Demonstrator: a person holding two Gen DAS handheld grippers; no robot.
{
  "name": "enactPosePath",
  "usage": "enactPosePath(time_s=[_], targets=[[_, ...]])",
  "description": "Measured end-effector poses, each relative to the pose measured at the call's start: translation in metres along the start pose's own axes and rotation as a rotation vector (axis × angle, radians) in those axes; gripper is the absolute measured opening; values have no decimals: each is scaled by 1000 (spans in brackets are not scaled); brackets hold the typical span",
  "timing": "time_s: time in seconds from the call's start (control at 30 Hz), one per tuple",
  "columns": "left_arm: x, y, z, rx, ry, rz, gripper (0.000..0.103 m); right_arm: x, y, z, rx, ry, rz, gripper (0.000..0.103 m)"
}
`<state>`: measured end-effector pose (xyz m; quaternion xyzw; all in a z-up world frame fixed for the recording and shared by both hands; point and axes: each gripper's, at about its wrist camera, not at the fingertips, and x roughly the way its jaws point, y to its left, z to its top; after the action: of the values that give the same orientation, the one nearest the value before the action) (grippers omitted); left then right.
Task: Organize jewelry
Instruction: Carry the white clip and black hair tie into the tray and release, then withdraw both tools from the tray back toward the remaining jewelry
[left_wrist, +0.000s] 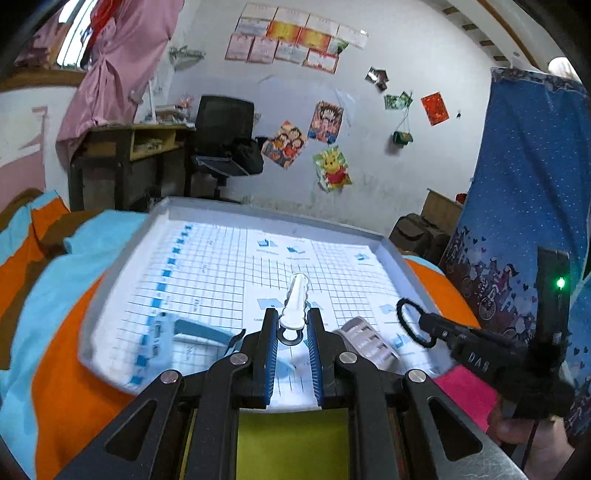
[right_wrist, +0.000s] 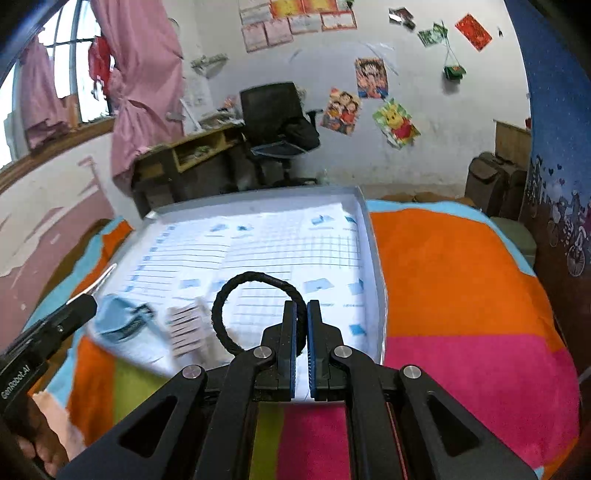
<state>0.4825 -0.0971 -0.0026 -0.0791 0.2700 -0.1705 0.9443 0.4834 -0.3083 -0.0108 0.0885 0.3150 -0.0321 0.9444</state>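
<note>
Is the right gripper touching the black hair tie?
Touching. The right wrist view shows the right gripper pinching the black hair tie, its cord clamped between the pads.

Soft daylight from window (right_wrist: 70, 74); motion blur across tray (right_wrist: 373, 258); strong fisheye bending, dark corners.

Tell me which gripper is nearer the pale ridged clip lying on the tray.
Left. The left gripper holds a white clip right beside the ridged clip; the right gripper, holding the black hair tie, is further off.

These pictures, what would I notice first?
Probably the two grippers, each lifting something over the white gridded tray. The left gripper pinches a white hair clip; the right gripper pinches a black hair tie. Underneath, a bright orange, blue and pink blanket spreads out.
</note>
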Motion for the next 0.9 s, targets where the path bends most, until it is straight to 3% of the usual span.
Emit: enactPosePath(time_s=[0.13,0.43,0.57,0.63,0.67,0.7,0.8,0.87,0.9], targets=[[20,-2,-6,4,41,2,15,23,5,-4,-46,33,-9,5],[31,-2,-10,-3,83,21,16,29,7,-12,-90,32,-21,5],[28,3,-8,-22,84,43,30,28,5,-11,-88,40,-28,6],[21,5,-8,-40,68,53,45,27,3,-11,-87,37,-26,6],[15,7,-8,-53,49,59,60,25,3,-12,-90,36,-25,6],[9,8,-7,-64,25,63,69,22,3,-12,-94,33,-26,6],[-7,6,-4,-72,-11,60,72,6,1,-12,-89,4,-22,10],[-17,3,-3,-64,-23,70,76,-5,-2,-11,-79,-20,-15,31],[-21,2,-1,-62,-31,72,81,-16,-4,-12,-71,-45,-10,36]])
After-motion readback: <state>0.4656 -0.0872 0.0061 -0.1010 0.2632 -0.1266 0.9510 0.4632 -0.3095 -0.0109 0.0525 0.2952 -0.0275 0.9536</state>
